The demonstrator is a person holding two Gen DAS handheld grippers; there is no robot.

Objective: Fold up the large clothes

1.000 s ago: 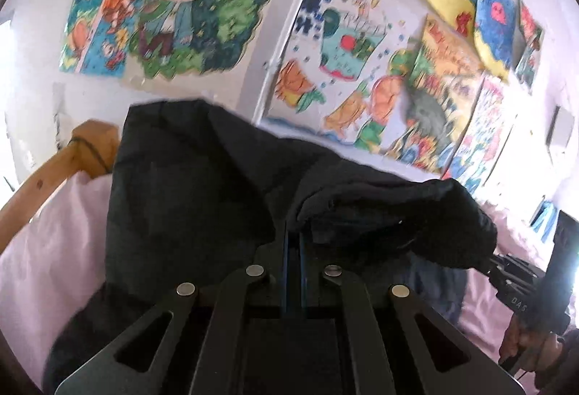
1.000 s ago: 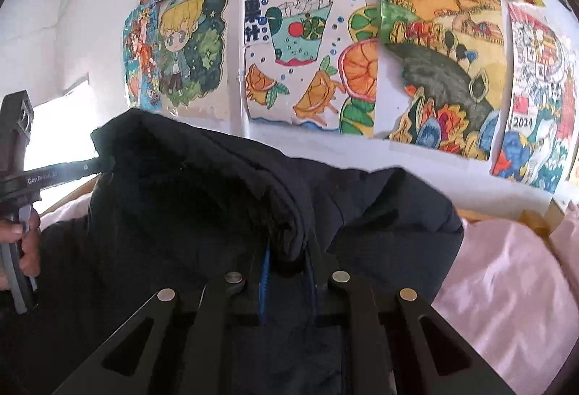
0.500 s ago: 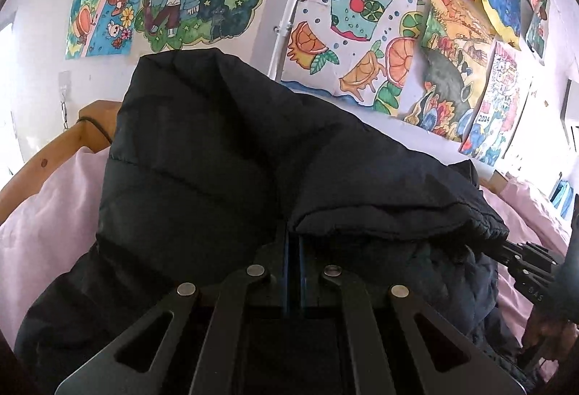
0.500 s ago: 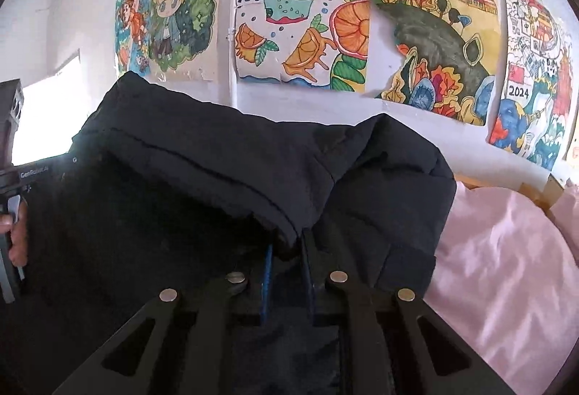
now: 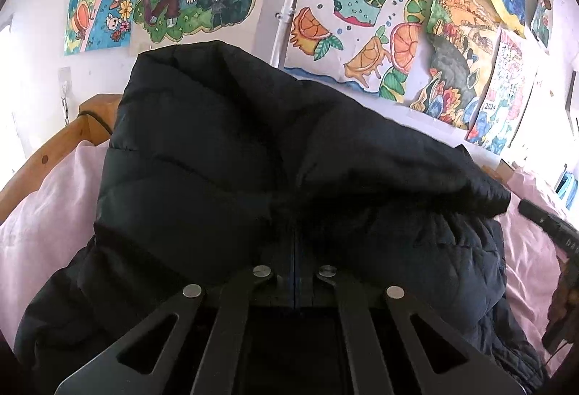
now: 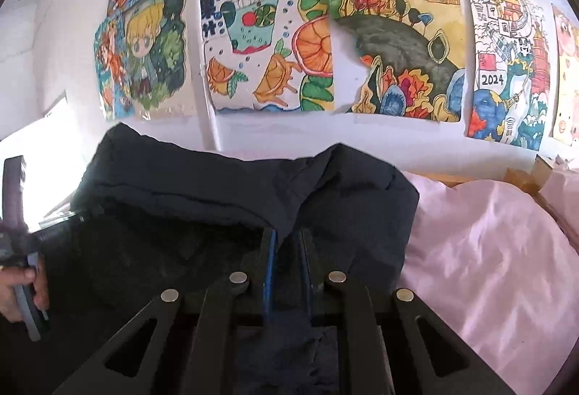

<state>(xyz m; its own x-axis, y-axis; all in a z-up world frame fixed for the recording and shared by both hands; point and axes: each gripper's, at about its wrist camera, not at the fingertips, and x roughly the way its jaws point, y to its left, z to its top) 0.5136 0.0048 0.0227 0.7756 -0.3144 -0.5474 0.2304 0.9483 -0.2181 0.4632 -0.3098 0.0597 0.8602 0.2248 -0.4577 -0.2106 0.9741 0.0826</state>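
Observation:
A large black quilted jacket (image 5: 224,156) fills the middle of both views; it also shows in the right wrist view (image 6: 202,210). It lies over a bed with a pink sheet (image 5: 47,206). My left gripper (image 5: 295,250) is shut on a fold of the jacket, whose cloth drapes over the fingertips and hides them. My right gripper (image 6: 287,243) is shut on another fold of the jacket, with cloth bunched between its blue-edged fingers (image 6: 269,261). Each gripper shows at the edge of the other's view: the right one (image 5: 557,243), the left one (image 6: 21,243).
A white wall with several colourful drawings (image 6: 260,51) stands close behind the bed. A wooden bed frame (image 5: 54,148) curves along the left. The pink sheet (image 6: 488,257) spreads to the right of the jacket.
Both grippers have come down and forward with the jacket, which now lies lower over the bed. The posters show higher and larger. Both stay shut on the cloth.

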